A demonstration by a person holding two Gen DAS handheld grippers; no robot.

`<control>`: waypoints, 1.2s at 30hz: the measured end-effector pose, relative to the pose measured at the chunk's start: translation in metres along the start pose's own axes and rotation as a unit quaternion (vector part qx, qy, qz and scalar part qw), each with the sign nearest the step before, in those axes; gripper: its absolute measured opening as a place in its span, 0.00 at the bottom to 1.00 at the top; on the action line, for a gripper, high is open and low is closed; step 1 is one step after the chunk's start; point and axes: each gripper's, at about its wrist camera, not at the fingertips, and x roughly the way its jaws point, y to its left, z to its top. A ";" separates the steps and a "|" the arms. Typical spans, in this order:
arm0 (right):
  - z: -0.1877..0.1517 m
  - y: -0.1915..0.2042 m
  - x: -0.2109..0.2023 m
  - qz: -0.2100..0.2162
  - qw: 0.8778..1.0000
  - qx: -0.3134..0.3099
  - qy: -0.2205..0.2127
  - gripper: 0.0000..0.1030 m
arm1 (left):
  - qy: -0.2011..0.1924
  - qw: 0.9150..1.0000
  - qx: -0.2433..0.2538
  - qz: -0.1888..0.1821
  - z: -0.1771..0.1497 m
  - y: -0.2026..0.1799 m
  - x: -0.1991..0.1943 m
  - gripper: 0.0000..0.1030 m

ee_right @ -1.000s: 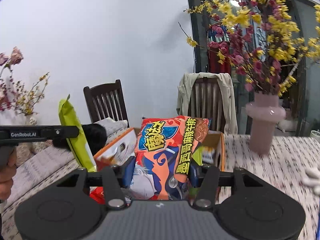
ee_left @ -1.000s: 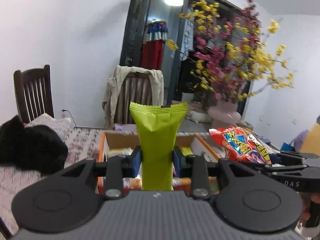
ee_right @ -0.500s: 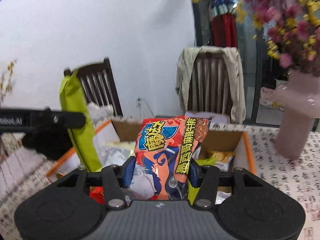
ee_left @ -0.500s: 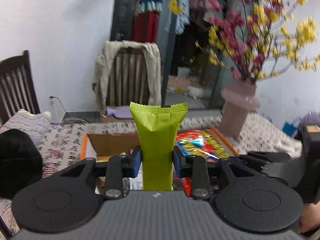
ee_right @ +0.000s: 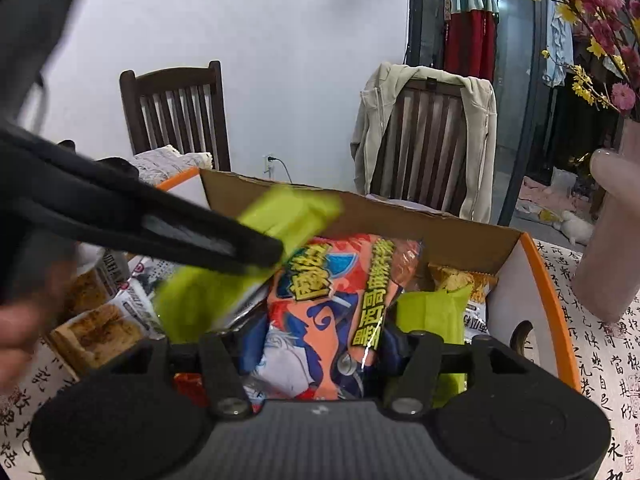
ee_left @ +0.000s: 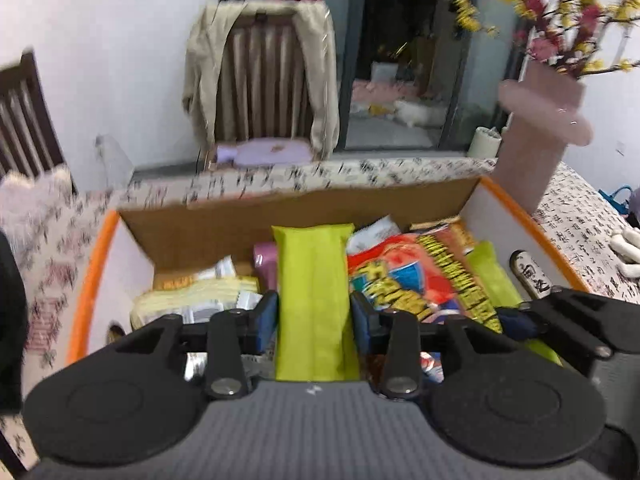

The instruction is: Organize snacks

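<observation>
Gripping a green packet (ee_left: 312, 296) and an orange bag (ee_right: 332, 312), both tongs (ee_left: 313, 316) (ee_right: 312, 350) hover over the snack-filled box (ee_left: 224, 232).

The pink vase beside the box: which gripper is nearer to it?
Right. The right gripper, shut on the orange snack bag, is at the box's vase side; the left gripper, holding the green packet, is further from the pink vase.

Orange snack bag (ee_right: 332, 312): yellow Chinese characters, unreadable.

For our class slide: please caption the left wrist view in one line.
Left tool shut on lime-green foil snack packet over orange-rimmed cardboard box of snacks.
</observation>
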 end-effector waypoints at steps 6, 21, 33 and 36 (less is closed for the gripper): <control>0.002 -0.001 -0.008 0.006 1.000 0.004 -0.001 0.73 | -0.010 1.000 -0.006 -0.006 -0.005 0.007 -0.013 0.56; 0.023 -0.041 -0.104 -0.034 0.998 0.039 -0.036 0.86 | -0.083 0.996 -0.004 0.032 -0.015 0.054 -0.139 0.86; 0.018 -0.034 -0.177 -0.068 0.995 0.043 -0.064 0.97 | -0.132 0.989 -0.031 0.055 -0.034 0.050 -0.219 0.99; 0.015 -0.027 -0.198 -0.070 0.994 0.042 -0.074 0.98 | -0.141 0.988 -0.033 0.053 -0.044 0.043 -0.238 1.00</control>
